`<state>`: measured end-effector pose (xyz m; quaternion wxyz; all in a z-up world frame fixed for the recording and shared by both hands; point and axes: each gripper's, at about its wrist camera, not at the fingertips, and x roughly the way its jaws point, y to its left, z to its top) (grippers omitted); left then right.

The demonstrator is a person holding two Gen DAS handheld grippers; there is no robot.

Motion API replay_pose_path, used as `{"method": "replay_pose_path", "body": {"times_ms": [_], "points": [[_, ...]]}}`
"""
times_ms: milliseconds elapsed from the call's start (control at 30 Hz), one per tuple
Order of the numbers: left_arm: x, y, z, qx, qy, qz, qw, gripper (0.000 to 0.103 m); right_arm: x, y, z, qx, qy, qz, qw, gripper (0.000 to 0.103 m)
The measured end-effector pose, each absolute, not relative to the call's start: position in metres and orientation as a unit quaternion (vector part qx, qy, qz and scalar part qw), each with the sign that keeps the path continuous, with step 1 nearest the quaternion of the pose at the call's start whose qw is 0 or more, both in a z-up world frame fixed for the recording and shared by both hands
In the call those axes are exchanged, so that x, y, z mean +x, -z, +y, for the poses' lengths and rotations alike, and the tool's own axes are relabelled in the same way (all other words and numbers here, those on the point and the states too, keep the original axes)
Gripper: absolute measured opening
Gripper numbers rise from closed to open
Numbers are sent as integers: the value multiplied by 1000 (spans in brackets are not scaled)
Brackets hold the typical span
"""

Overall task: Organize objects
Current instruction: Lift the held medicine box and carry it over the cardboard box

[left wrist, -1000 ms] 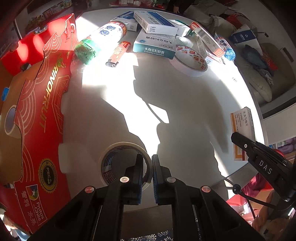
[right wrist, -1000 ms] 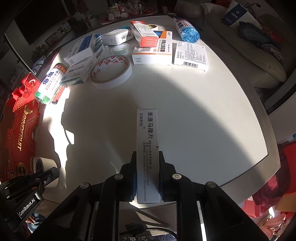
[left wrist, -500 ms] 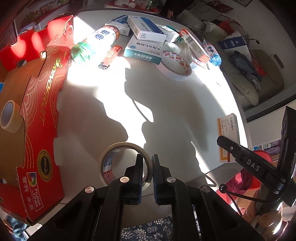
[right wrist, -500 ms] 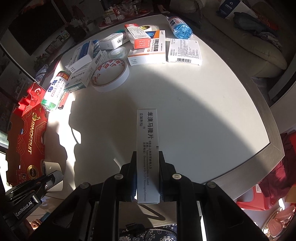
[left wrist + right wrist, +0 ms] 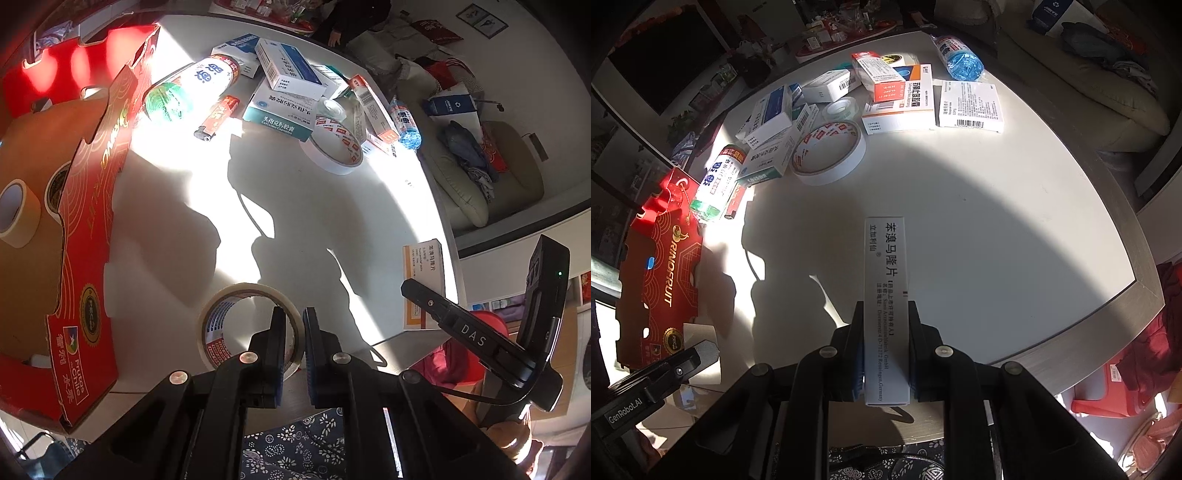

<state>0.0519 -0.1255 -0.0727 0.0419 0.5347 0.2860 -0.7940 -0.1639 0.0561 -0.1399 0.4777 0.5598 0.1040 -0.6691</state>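
Medicine box clamped in right tool; tape roll wall pinched by left tool.

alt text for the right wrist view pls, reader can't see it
The right gripper is shut on a long white medicine box, held lengthwise above a round white table. At the far side lie more medicine boxes, a white tape roll and bottles; a red fruit box sits at the left.

Left gripper: black angular body, blue pads inside the fingers, silver round screws along both arms. Right gripper: same build. Lettering "DAS" and "GenRobot.AI" on the housings. Dark floral-patterned garment at bottom centre.
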Motion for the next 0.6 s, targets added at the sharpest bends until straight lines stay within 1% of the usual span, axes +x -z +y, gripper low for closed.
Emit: {"method": "replay_pose_path", "body": {"times_ms": [300, 600], "points": [[63, 37, -136, 493, 814, 305, 27, 8, -147, 108, 48, 542, 658, 93, 514, 18], [97, -4, -189, 431, 831, 347, 58, 8, -87, 38, 2, 495, 613, 99, 607, 18]]}}
